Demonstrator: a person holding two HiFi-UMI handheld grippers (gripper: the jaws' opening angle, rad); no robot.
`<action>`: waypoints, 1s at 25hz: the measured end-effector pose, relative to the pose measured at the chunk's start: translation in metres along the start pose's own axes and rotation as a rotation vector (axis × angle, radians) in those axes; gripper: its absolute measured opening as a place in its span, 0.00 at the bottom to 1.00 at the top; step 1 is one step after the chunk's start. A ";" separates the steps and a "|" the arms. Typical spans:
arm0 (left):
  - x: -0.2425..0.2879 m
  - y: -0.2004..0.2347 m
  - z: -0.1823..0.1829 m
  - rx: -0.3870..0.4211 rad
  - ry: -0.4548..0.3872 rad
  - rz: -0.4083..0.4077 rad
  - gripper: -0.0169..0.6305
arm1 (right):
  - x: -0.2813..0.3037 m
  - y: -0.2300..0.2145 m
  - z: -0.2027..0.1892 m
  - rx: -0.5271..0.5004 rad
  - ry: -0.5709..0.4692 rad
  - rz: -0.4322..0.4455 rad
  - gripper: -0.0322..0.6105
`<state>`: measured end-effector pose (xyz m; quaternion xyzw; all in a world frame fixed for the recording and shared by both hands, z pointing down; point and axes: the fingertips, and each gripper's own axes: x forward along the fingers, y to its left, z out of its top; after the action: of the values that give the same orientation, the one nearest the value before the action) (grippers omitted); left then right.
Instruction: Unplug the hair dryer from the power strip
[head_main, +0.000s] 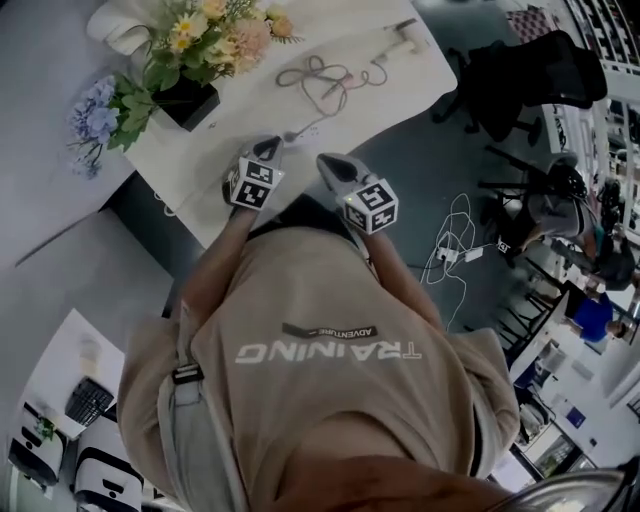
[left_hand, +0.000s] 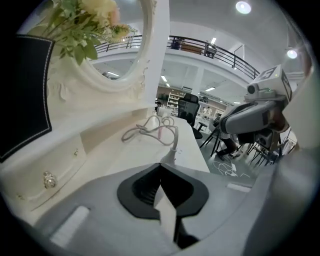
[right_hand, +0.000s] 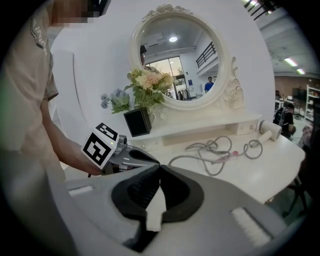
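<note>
At the near edge of the white table (head_main: 385, 95), holding left gripper (head_main: 268, 148) and right gripper (head_main: 327, 162) side by side, jaws of both pressed together on nothing. Far right on the table, hair dryer (head_main: 405, 40) lying flat; cord (head_main: 318, 80) looped mid-table, trailing near toward the left gripper. Far left, flowers (head_main: 215, 35).

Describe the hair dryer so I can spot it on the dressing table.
Start at the white dressing table with the ornate mirror. Follow the tangled cable away from the flowers toward the table's far end. The hair dryer lies there: a stubby white barrel, the only solid thing beside the thin loops.
</note>
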<state>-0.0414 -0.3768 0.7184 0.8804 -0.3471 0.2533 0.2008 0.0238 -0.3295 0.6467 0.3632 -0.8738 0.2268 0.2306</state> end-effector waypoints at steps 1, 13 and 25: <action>0.004 0.001 -0.001 0.011 0.017 0.003 0.04 | 0.005 -0.002 -0.001 -0.003 0.007 0.007 0.06; 0.014 -0.004 -0.011 0.114 0.107 0.054 0.04 | 0.079 -0.022 -0.020 -0.096 0.176 0.094 0.24; 0.012 -0.002 -0.012 0.120 0.109 0.061 0.04 | 0.109 -0.021 -0.025 -0.219 0.239 0.137 0.21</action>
<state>-0.0363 -0.3749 0.7347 0.8646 -0.3465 0.3274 0.1585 -0.0233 -0.3868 0.7329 0.2460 -0.8822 0.1869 0.3553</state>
